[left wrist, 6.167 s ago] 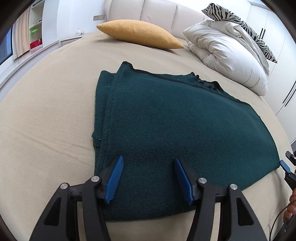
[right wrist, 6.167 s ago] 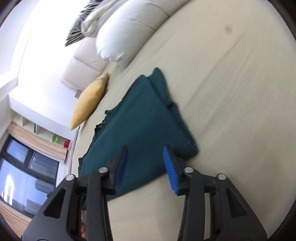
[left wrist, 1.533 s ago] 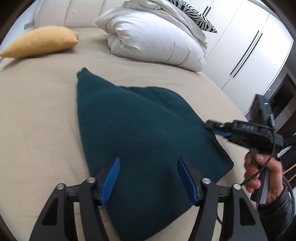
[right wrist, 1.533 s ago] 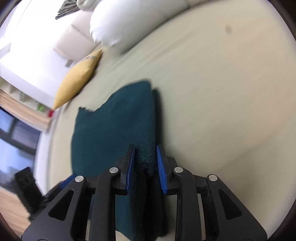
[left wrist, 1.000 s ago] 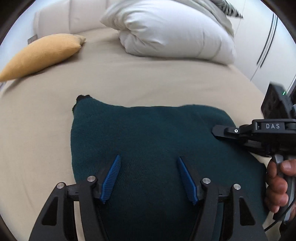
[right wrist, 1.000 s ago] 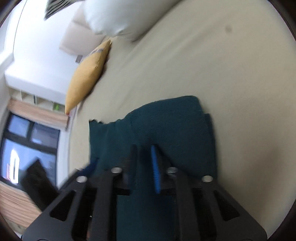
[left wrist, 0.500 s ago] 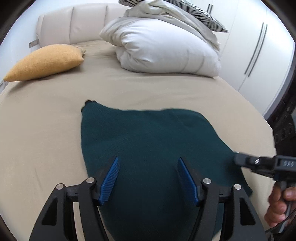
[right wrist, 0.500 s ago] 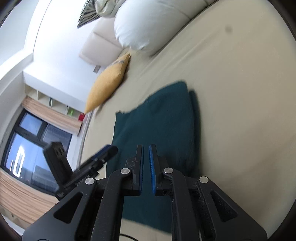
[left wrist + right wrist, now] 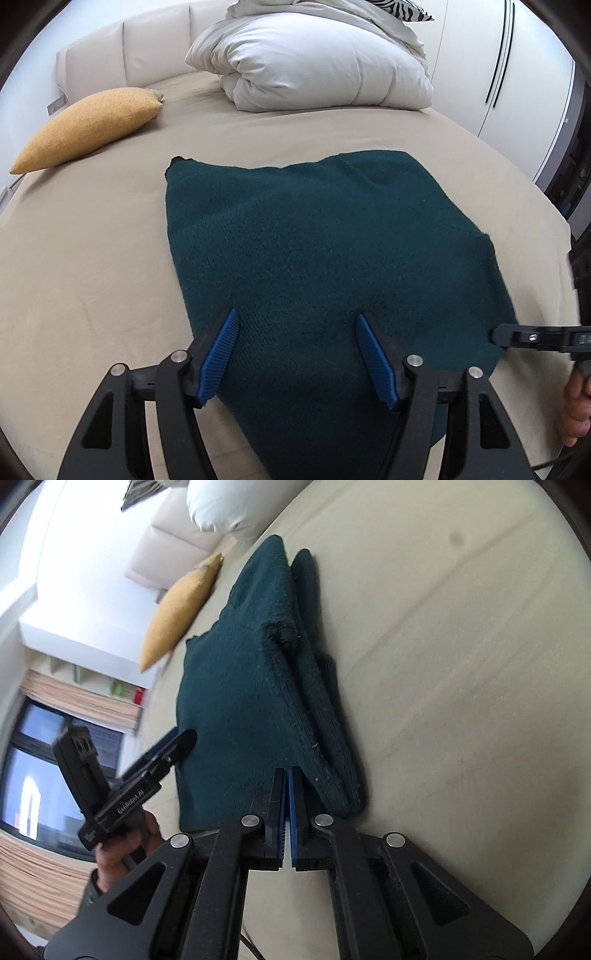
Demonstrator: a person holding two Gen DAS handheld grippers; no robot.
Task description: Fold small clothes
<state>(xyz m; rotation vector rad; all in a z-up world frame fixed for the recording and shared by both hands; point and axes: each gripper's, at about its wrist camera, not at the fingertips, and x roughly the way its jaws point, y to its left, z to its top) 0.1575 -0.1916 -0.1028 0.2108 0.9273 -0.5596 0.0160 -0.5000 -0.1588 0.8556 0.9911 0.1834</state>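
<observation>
A dark green knitted garment (image 9: 325, 251) lies folded in layers on the beige bed (image 9: 85, 266). My left gripper (image 9: 295, 332) is open, its blue pads hovering over the garment's near part. My right gripper (image 9: 287, 775) is shut with nothing between its pads, at the near edge of the garment (image 9: 251, 686), whose stacked folded edges show at the right side. The right gripper also shows in the left wrist view (image 9: 496, 336), beside the garment's right edge. The left gripper shows in the right wrist view (image 9: 173, 742), held in a hand.
A yellow cushion (image 9: 88, 125) lies at the far left of the bed. A folded white duvet (image 9: 317, 62) with a zebra-print pillow on top sits at the head. White wardrobe doors (image 9: 517, 85) stand to the right. A window (image 9: 33, 782) is to the left.
My right gripper, earlier shut on the garment's edge, carried it over into a fold, let go and now sits shut and empty beside it. My left gripper stayed open above the garment.
</observation>
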